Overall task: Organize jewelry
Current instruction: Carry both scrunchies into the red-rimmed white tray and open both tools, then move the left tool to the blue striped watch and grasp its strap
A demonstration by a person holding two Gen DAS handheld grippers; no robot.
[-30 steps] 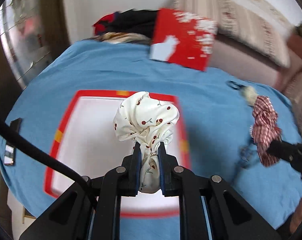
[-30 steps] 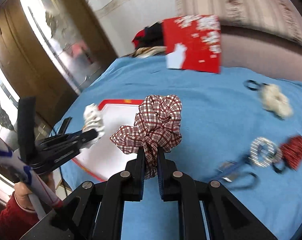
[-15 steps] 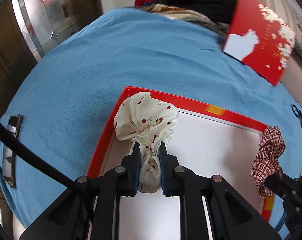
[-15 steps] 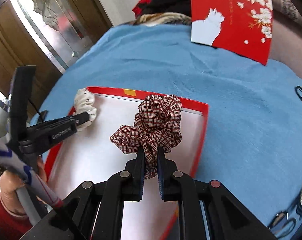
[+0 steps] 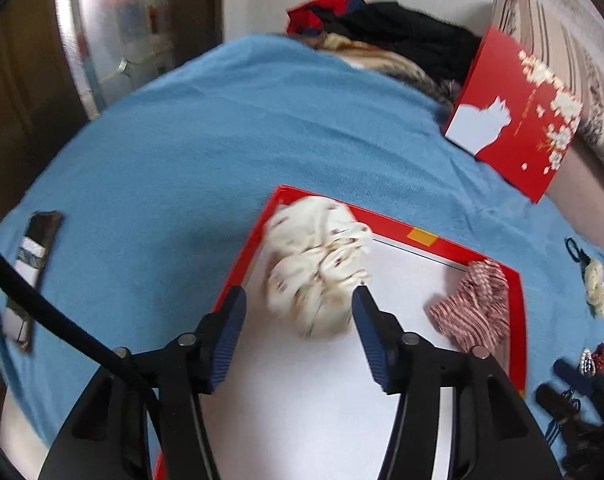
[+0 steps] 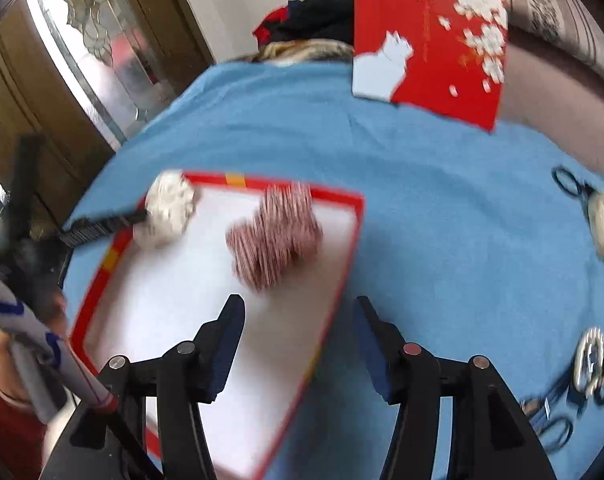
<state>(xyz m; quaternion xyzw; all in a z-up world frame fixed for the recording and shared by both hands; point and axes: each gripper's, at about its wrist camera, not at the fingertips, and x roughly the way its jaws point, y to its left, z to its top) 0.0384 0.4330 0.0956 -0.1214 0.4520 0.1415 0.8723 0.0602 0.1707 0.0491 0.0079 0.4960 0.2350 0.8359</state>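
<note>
Blue bed (image 5: 174, 152): my left tongs (image 5: 298, 320) and right tongs (image 6: 298, 332) were opening, scrunchies (image 5: 317, 272) (image 6: 276, 236) free on the tray (image 6: 102, 268).

A: What colours did the scrunchies have?
B: One scrunchie (image 5: 317, 268) was cream with small dark red specks; the other scrunchie (image 6: 276, 236) was red-and-white plaid.
A: And the tray (image 5: 519, 320)?
B: White inside with a red rim and an orange tab, on a blue cloth (image 5: 182, 152).
A: The box (image 6: 429, 44)?
B: Red, with a white cat and white blossoms.
</note>
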